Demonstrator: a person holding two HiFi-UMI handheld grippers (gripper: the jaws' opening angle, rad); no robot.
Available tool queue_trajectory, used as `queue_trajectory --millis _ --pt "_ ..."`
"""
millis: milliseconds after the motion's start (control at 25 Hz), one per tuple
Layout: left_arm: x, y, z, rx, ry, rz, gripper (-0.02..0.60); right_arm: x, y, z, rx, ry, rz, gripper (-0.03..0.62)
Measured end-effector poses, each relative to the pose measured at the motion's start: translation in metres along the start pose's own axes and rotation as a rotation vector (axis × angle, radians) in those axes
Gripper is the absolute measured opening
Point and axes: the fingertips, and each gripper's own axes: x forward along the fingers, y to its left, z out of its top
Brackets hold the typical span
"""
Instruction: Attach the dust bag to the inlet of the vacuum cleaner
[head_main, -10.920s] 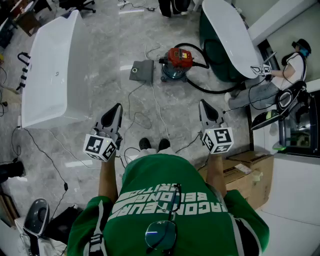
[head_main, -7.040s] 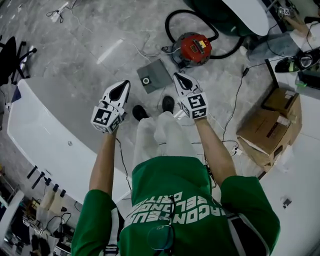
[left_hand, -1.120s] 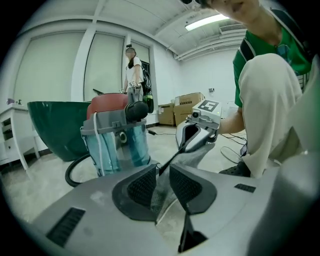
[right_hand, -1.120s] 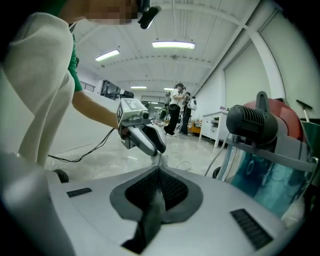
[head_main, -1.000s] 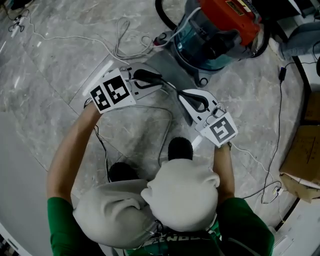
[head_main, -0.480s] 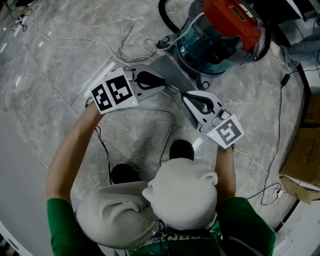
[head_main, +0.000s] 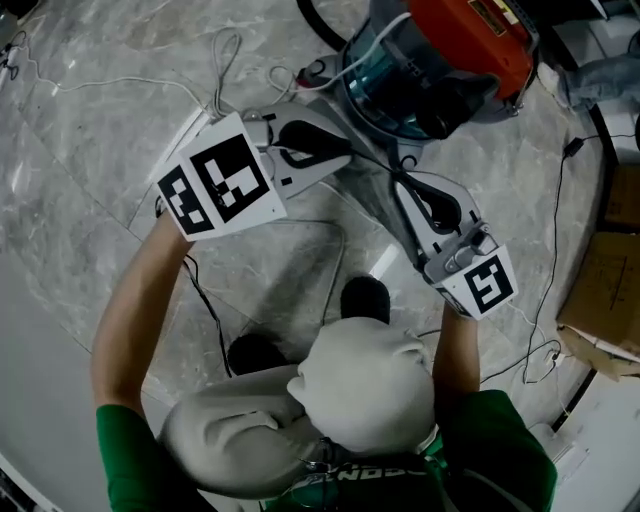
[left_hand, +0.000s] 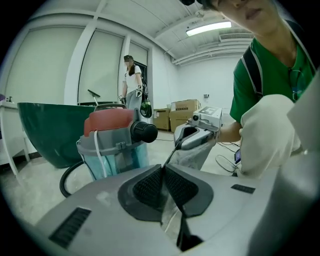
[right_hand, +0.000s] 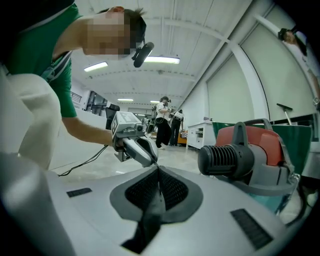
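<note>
Black ribbed pads of the left hand-held gripper (left_hand: 162, 169) are clenched on a thin, stiff edge of the dust bag (left_hand: 199, 156), and the right hand-held gripper (right_hand: 158, 171) pinches the opposite edge. The bag hangs between them, off the floor (head_main: 90, 150), just on the near side of the vacuum cleaner (head_main: 440, 60) and its black ribbed inlet (right_hand: 227, 160). It looks light and floppy below, soft grey cloth or paper. The stiff top edge is the place to hold, one side each, so it meets the inlet squarely.

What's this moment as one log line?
left hand-held gripper, right hand-held gripper: shut on dust bag | vacuum cleaner inlet: bare
</note>
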Motion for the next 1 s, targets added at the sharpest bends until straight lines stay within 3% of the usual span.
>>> queue_trajectory --millis 200,440,1000 --pt "0.001 0.016 0.002 0.0 -0.017 -0.073 0.025 0.011 -0.013 0.004 0.009 0.06 -0.003 0.014" --pt "-0.005 0.035 0.017 -0.012 -0.06 -0.088 0.023 0.019 -0.031 0.021 0.054 0.103 -0.019 0.014" --pt "0.018 0.051 0.064 0.099 -0.03 -0.183 0.021 -0.008 -0.063 0.04 0.109 0.146 -0.142 0.014"
